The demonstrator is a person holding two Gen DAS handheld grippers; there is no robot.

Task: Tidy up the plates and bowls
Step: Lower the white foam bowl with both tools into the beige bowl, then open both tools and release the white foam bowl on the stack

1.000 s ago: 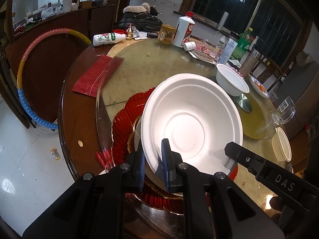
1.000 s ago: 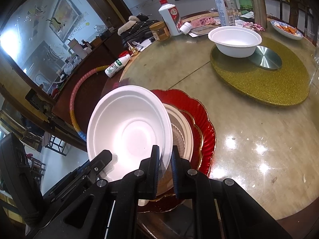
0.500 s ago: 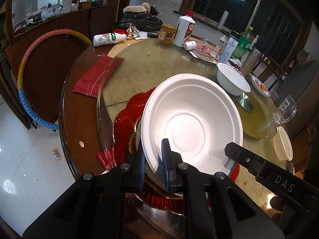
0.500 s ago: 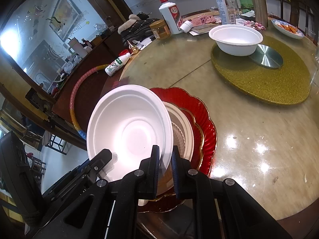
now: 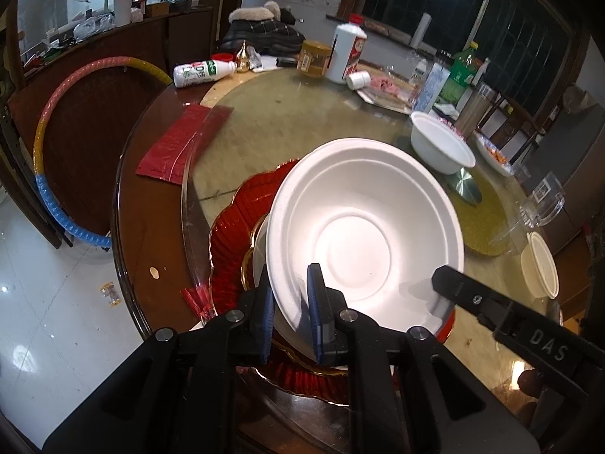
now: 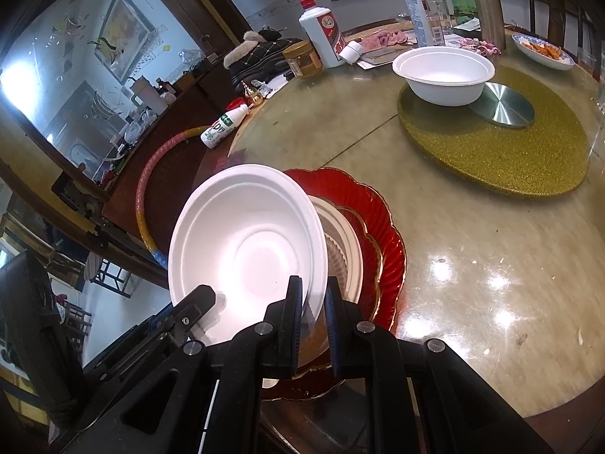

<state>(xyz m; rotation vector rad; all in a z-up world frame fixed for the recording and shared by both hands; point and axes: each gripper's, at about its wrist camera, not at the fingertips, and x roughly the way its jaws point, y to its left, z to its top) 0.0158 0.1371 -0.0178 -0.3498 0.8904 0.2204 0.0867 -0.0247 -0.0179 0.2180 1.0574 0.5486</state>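
Two white bowls are in view: one large white bowl (image 5: 365, 223) held up and tilted over the stack at the near edge of the worktop (image 5: 264, 125), and a second white bowl (image 5: 440, 147) standing upright farther back, on the edge of the gold glitter mat (image 6: 529, 151) beside a round metal disc (image 6: 503, 104). Under the held bowl lies one red scalloped plate (image 6: 382, 219) with a gold rim, and on it a smaller cream plate (image 6: 349, 249); whether more plates sit between them cannot be told. A small cream cup (image 5: 540, 265) stands alone at the right of the left wrist view.

The left gripper (image 5: 289, 302) has its fingers narrowed onto the near-left rim of the large bowl, one blue pad inside the bowl and one outside, both pressing the thin wall. The right gripper (image 6: 314, 310) grips the same bowl at its right rim in the same way, fingers almost together with only the rim between them. Each gripper shows in the other's camera at the opposite side of the bowl.

Farther back stand one white liquor bottle (image 5: 348, 53), one jar (image 5: 314, 58) and one milk bottle (image 5: 202, 72) lying on its side.
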